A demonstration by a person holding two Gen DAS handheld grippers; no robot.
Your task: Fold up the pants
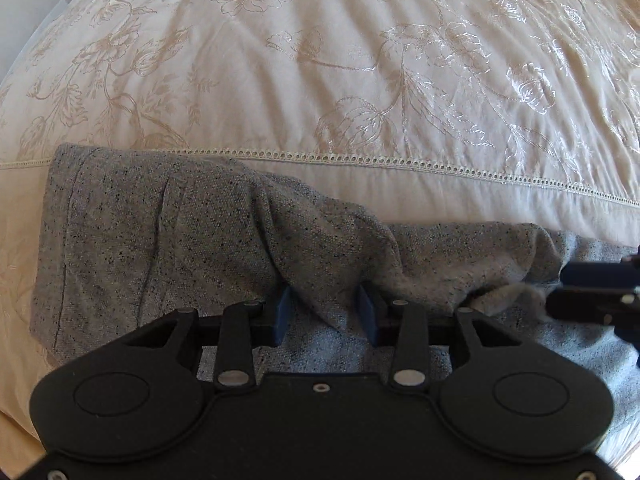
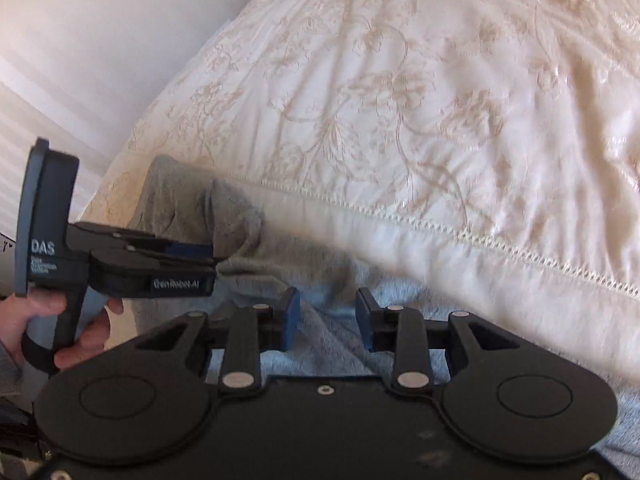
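Observation:
Grey speckled pants (image 1: 160, 240) lie on a cream bedspread, and a raised fold runs across them. My left gripper (image 1: 325, 304) points down at that fold. Its blue pads (image 1: 283, 309) stand apart, with the ridge of cloth lying loosely over and between the tips. In the right wrist view the left gripper (image 2: 214, 256) comes in from the left, held by a person's hand (image 2: 84, 332), its tips at the bunched cloth (image 2: 236, 236). My right gripper (image 2: 328, 312) hovers open over the paler, fleecy side of the pants (image 2: 328, 344), gripping nothing. It also shows at the right edge (image 1: 568, 292) of the left wrist view.
The cream floral bedspread (image 1: 320, 60) stretches away beyond the pants, and a lace seam (image 1: 360, 160) crosses it just behind them. A white wall (image 2: 100, 40) and the bed's edge lie to the left in the right wrist view.

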